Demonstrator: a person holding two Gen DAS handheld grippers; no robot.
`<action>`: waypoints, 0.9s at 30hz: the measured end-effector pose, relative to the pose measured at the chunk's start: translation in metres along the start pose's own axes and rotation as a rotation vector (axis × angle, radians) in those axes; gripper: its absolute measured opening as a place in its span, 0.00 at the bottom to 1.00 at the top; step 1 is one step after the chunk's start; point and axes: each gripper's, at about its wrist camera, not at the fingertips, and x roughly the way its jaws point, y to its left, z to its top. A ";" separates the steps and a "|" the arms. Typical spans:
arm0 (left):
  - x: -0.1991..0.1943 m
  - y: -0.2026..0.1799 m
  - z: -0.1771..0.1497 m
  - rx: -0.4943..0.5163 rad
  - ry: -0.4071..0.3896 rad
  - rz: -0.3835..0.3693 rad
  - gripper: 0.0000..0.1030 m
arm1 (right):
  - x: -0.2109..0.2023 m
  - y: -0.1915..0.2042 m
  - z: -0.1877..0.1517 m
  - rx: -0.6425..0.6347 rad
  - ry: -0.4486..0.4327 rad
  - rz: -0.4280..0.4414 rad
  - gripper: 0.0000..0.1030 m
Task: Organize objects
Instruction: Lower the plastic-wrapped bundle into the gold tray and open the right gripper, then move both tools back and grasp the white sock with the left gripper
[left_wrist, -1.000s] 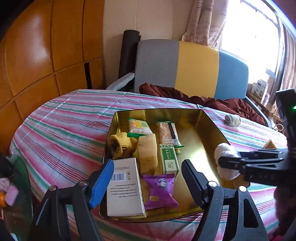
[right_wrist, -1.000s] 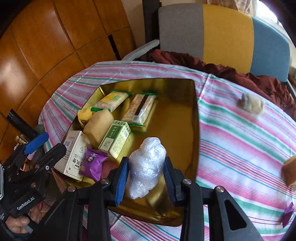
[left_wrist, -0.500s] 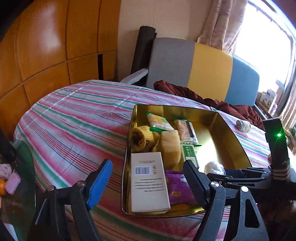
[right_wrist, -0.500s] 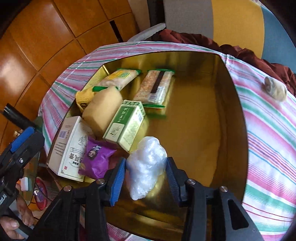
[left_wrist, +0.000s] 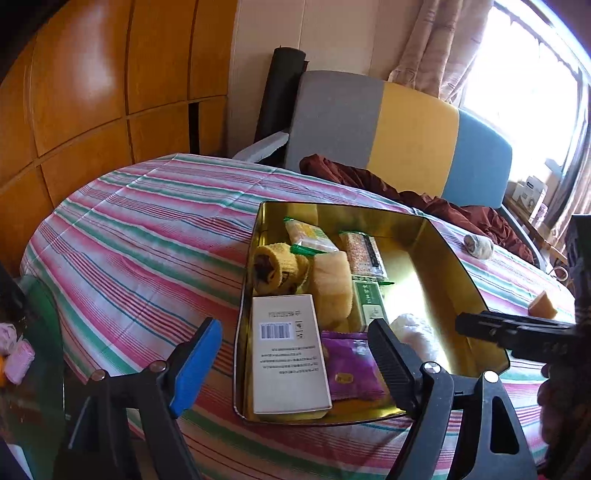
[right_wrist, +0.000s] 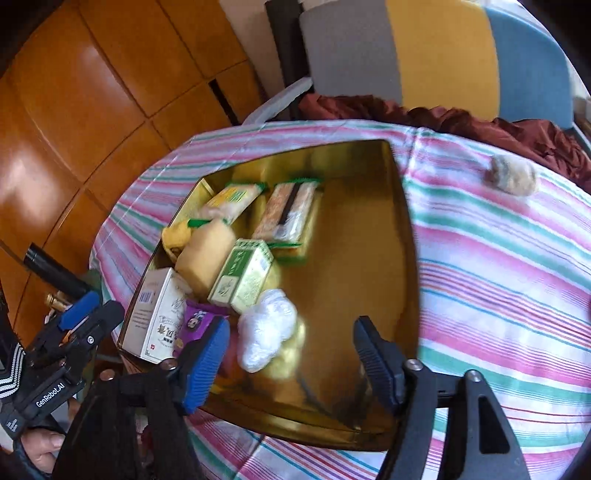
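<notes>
A gold tin tray (left_wrist: 461, 266) (right_wrist: 406, 221) sits on the striped tablecloth with several packets inside. A white plastic-wrapped bundle (right_wrist: 266, 328) (left_wrist: 413, 332) lies on the tray floor beside a green box (right_wrist: 240, 277). My right gripper (right_wrist: 291, 354) hovers over the tray's near edge, its jaws opening. The bundle lies just ahead of its blue finger (right_wrist: 207, 362), free of both pads. My left gripper (left_wrist: 291, 350) is open and still widening above the tray's near left corner. Nothing is gripped; a white box (left_wrist: 288, 354) and a purple packet (left_wrist: 351, 365) lie below it.
A beige wrapped bundle (left_wrist: 478, 246) (right_wrist: 511, 175) and an orange-brown piece (left_wrist: 541, 306) lie on the cloth right of the tray. Behind the table is a grey, yellow and blue sofa (left_wrist: 406, 140) with a dark red cloth. Wooden panels stand on the left.
The right gripper's jaws have spread and let go of the white bundle, which now rests in the tray. The right gripper drew back a little. The left gripper widened slightly.
</notes>
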 end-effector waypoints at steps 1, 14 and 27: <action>0.000 -0.001 0.000 -0.002 0.000 -0.007 0.80 | -0.006 -0.005 0.001 0.007 -0.011 -0.010 0.71; 0.004 -0.036 0.008 0.070 0.020 -0.075 0.80 | -0.075 -0.125 -0.003 0.218 -0.096 -0.207 0.71; 0.006 -0.125 0.044 0.268 -0.006 -0.180 0.90 | -0.160 -0.299 -0.041 0.672 -0.317 -0.447 0.71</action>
